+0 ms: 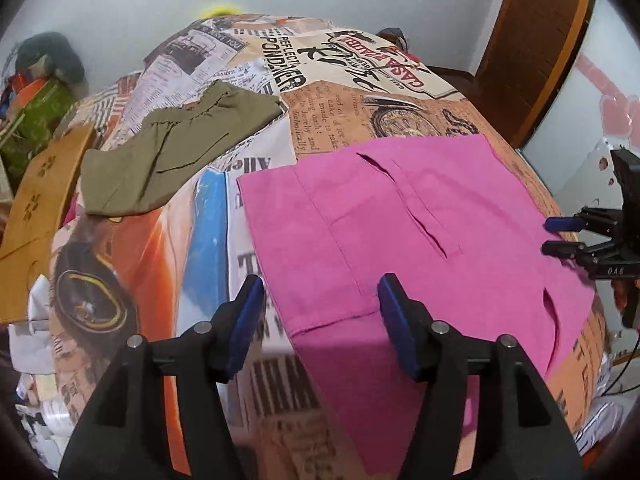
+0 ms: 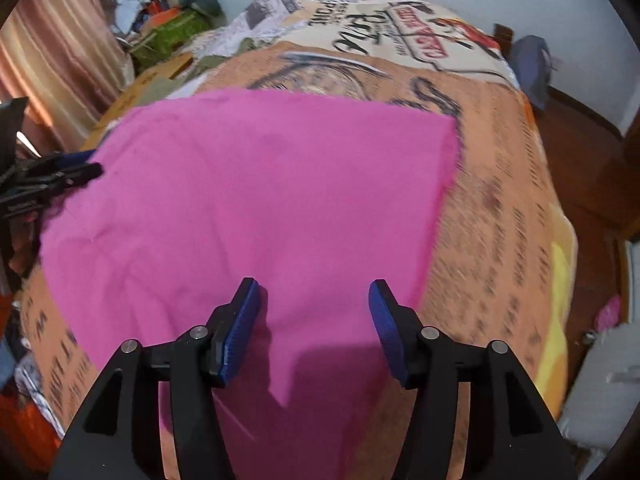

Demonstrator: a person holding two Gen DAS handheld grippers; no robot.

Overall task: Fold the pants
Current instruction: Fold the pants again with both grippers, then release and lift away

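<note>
Left gripper [image 1: 320, 308] and right gripper [image 2: 314, 312], jaws apart w/ nothing held, over pink pants [image 1: 400, 220] near bed's [image 1: 192, 240] front edge: a one-layer pinch could skew the fold.

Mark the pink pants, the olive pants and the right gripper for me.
pink pants [image 1: 400, 208]: left wrist view, flat middle by the pocket slit.
olive pants [image 1: 176, 148]: left wrist view, middle of the cloth.
right gripper [image 2: 314, 320]: right wrist view, between its open fingertips.

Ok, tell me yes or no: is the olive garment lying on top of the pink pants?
No: in the left wrist view the olive garment lies apart from the pink pants, with printed bedcover showing between them.
</note>
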